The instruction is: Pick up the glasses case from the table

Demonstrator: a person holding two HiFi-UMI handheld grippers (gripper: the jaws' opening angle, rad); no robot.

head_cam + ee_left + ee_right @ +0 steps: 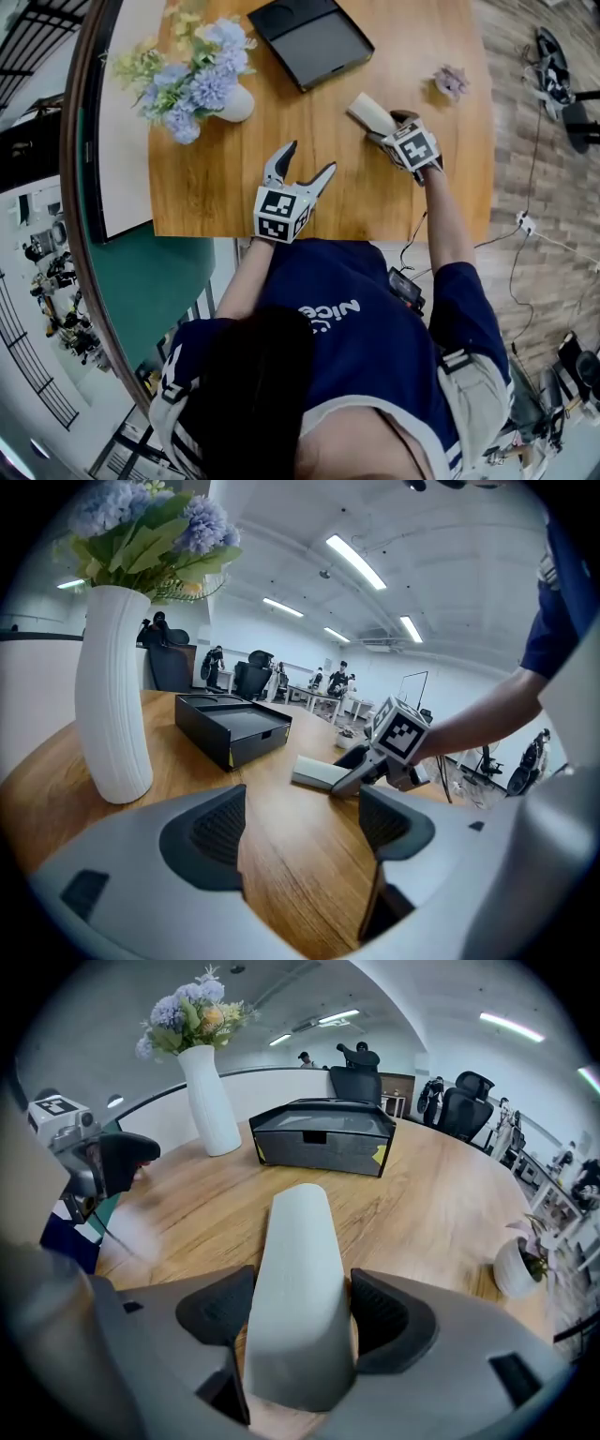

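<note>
Open-plan office, strip lights (pixel 356 562) on a high ceiling, rows of desks (pixel 317 697), swivel chairs (pixel 466 1101), wooden worktop (pixel 375 192).

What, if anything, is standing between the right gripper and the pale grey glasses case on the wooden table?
Nothing visible. The pale grey glasses case lies between the right gripper's jaws, whose pads appear to touch its sides. The black rectangular box and the white ribbed vase stand farther back on the wooden table, clear of it.
</note>
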